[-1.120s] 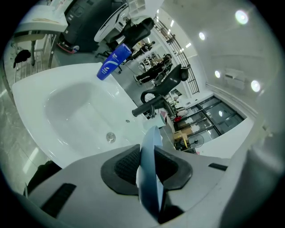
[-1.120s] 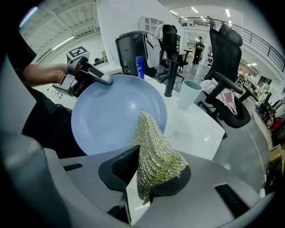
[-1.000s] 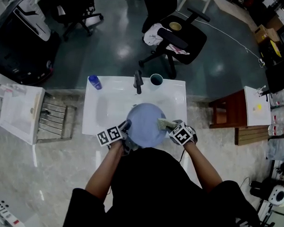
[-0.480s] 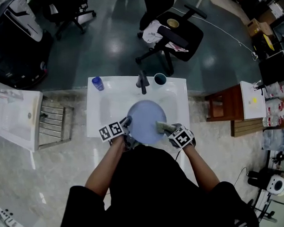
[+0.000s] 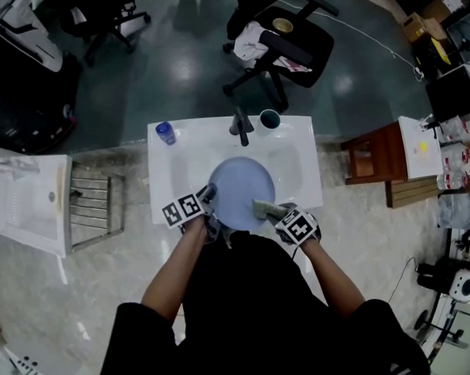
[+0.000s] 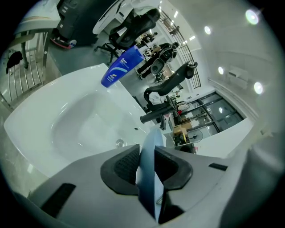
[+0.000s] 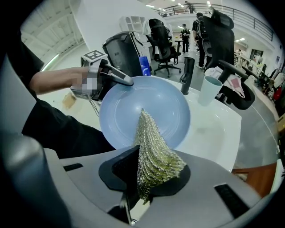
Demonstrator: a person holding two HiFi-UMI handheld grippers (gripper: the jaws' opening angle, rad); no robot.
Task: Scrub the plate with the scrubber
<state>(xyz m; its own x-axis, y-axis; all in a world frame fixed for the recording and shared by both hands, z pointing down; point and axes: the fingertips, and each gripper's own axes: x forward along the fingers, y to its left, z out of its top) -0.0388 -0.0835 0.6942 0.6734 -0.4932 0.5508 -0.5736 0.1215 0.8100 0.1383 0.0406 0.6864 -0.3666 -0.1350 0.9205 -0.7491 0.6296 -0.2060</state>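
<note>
- Over the white sink (image 5: pixel 168 169), a person stands at the front edge with a gripper in each hand. A pale blue plate (image 5: pixel 239 192) is held between them above the basin.
- The left gripper (image 6: pixel 145 165) has its jaws drawn close together. Its black pads are clamped on the plate's rim, which stands edge-on between them.
- That grip sits on the plate's left side as the person faces it.
- The right gripper (image 7: pixel 149 171) is closed on a greenish-gold mesh scrubber (image 7: pixel 153 149). The scrubber is pinched flat and sticks out past the pads in a wedge.
- The scrubber's tip reaches onto the plate's hollow face and seems to touch it. From above it lies over the plate's right part.
- The plate is tilted, with its hollow face turned toward the right gripper.
- On the sink's back ledge a dark faucet (image 5: pixel 241 128) stands behind the plate, with a cup (image 5: pixel 270 119) just beside it on the right.
- A blue bottle (image 5: pixel 165 133) stands at the back left corner, well apart from both grippers.
</note>
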